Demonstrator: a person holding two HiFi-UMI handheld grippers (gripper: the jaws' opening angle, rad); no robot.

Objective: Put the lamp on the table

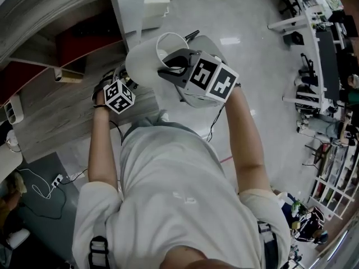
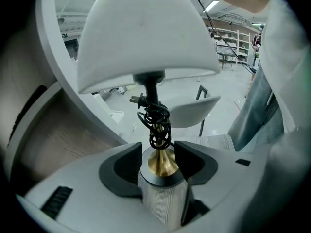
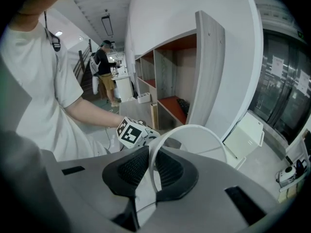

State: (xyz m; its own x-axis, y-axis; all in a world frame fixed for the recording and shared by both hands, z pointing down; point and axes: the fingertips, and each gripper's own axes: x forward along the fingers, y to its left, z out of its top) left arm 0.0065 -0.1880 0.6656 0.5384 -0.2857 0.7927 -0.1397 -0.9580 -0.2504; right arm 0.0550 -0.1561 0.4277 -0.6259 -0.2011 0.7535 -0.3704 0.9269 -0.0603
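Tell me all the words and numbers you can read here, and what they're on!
No words or numbers can be read anywhere.
Left marker cube and right marker cube: black-and-white square patterns, not letters.
Shirt: a small pale mark, too small to read.
Sheets on the glass wall: too blurred to read.
Lamp shade: plain white, no print.

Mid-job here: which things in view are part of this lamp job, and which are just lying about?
Job: lamp, its shade rim pinched in the right gripper, base between the left gripper's jaws; wood-grain table top.
Lying about: white chair; power strip on the floor; shelf unit; desks far off.
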